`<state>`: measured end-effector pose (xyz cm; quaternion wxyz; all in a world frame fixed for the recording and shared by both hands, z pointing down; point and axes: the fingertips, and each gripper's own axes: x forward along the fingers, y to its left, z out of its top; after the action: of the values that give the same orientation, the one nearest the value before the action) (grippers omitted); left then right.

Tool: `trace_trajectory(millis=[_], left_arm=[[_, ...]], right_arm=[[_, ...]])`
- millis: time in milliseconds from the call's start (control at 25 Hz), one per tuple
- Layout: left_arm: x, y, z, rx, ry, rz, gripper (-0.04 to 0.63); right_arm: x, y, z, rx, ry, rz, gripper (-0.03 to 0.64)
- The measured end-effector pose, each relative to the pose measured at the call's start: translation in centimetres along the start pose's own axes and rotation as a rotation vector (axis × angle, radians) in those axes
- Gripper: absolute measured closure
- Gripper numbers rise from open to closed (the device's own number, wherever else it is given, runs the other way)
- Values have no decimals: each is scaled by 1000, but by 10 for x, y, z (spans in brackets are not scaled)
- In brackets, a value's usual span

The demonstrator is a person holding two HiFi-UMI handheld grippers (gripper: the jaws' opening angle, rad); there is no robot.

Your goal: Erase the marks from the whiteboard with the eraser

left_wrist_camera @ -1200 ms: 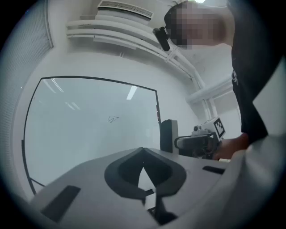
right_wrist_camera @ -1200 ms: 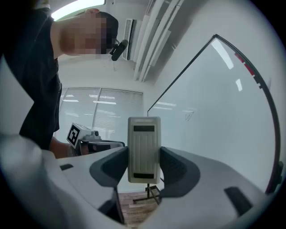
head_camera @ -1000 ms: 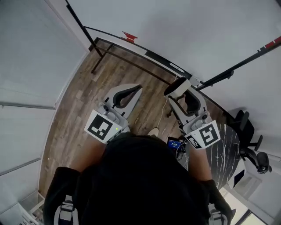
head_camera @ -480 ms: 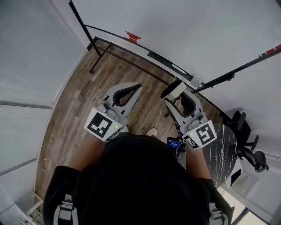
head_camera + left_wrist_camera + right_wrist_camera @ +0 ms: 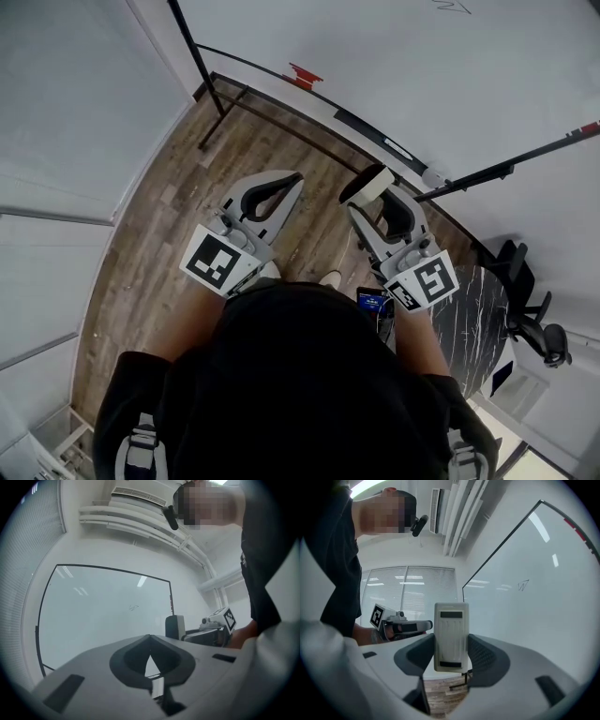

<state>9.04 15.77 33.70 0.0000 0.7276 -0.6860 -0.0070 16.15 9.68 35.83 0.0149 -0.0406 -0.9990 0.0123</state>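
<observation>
The whiteboard (image 5: 403, 66) stands ahead of me on a black frame, with a small dark scribble (image 5: 455, 6) near its upper part. The same scribble (image 5: 523, 585) shows in the right gripper view, and the scribble (image 5: 134, 607) also in the left gripper view. My right gripper (image 5: 370, 187) is shut on a white eraser (image 5: 367, 185), and the eraser (image 5: 451, 637) stands upright between the jaws, short of the board. My left gripper (image 5: 296, 179) is shut and empty, its tips meeting (image 5: 150, 638). Both grippers hang above the floor, apart from the board.
Wood floor (image 5: 169, 216) lies below. The board's black stand legs (image 5: 225, 108) reach out at the left. A red item (image 5: 302, 75) sits on the board's bottom rail. A dark marble table (image 5: 469, 319) and an office chair (image 5: 530, 309) are at my right.
The head view has tilted up, bringing the scribble on the board into sight. Both grippers keep their states; the right one with the eraser sits slightly further left.
</observation>
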Motion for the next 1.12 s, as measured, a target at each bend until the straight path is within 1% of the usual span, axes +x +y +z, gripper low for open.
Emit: trace_trajectory(millis=[240,480,640,880,1120], left_arm=[[-32,33,-3,1,-5,-4,591],[-54,67,-6,-13,-2,-4,591],[-62,85,-5,-17,-17,3,591],[-65,104,-1,-23,-33,15,591],[-59,124,-10,-24,-15,42,591]], right_arm=[[38,25,-4,-4,8,-10,396],[76,42,-6,14,8,-15,396],[95,51,-10,11,22,-17,396],[118,53,-10,11,27,-2,396],[139,40,-16,16,23,17,396]])
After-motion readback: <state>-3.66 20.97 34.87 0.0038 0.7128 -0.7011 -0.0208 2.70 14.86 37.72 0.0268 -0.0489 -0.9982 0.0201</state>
